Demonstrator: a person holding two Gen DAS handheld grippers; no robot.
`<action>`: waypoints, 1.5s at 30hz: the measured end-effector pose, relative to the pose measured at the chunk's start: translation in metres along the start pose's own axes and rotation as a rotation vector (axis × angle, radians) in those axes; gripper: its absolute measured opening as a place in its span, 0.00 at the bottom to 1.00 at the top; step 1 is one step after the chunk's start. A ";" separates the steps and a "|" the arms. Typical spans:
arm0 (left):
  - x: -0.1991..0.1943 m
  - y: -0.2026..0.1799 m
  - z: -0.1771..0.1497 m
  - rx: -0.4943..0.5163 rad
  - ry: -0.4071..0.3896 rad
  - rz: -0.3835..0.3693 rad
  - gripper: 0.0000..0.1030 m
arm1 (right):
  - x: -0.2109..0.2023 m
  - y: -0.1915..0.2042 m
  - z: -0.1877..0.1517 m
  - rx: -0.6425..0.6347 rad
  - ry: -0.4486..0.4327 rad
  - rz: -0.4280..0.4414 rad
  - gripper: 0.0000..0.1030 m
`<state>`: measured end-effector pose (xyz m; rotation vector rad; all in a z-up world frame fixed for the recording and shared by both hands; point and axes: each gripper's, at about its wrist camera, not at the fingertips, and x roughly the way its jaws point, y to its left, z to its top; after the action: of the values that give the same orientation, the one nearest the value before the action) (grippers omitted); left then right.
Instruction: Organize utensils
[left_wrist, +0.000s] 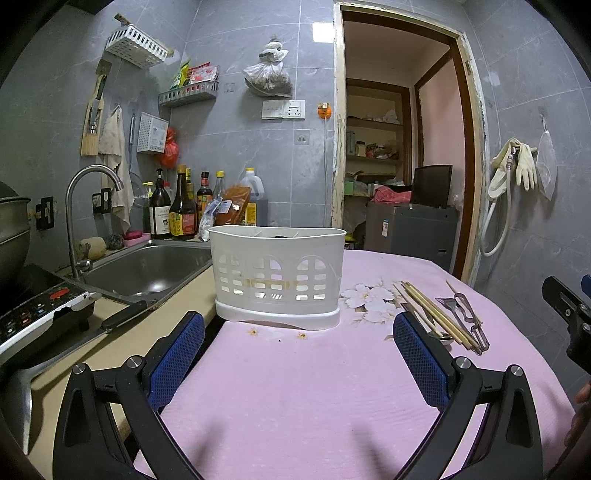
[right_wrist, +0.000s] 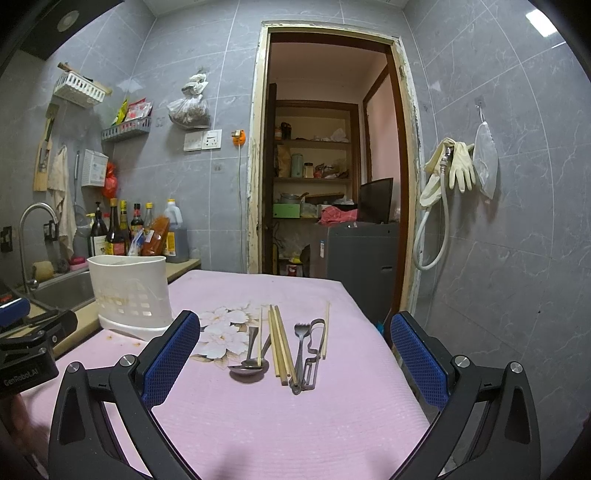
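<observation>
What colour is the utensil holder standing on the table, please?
White, with a lattice of cut-out openings: the utensil holder shows best in the left wrist view.

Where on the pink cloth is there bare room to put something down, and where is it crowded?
Bare: the near strip of the pink cloth in front of both tongs, and the far end toward the doorway. Crowded: the white basket at the sink-side edge, and the row of spoons, chopsticks, fork and peeler beside the flower print.
</observation>
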<state>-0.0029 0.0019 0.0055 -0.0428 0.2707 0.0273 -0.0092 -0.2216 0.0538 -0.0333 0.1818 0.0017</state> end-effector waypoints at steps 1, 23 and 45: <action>0.000 0.000 0.000 0.000 -0.001 0.000 0.97 | 0.000 0.000 0.000 -0.001 0.000 -0.001 1.00; 0.002 -0.001 -0.001 -0.009 -0.003 0.011 0.97 | -0.002 0.002 0.002 0.001 0.003 0.002 1.00; 0.001 -0.001 -0.002 -0.005 -0.010 0.014 0.97 | -0.005 0.003 0.003 0.009 -0.003 0.008 1.00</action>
<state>-0.0026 0.0012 0.0037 -0.0460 0.2611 0.0424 -0.0131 -0.2186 0.0577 -0.0231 0.1793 0.0093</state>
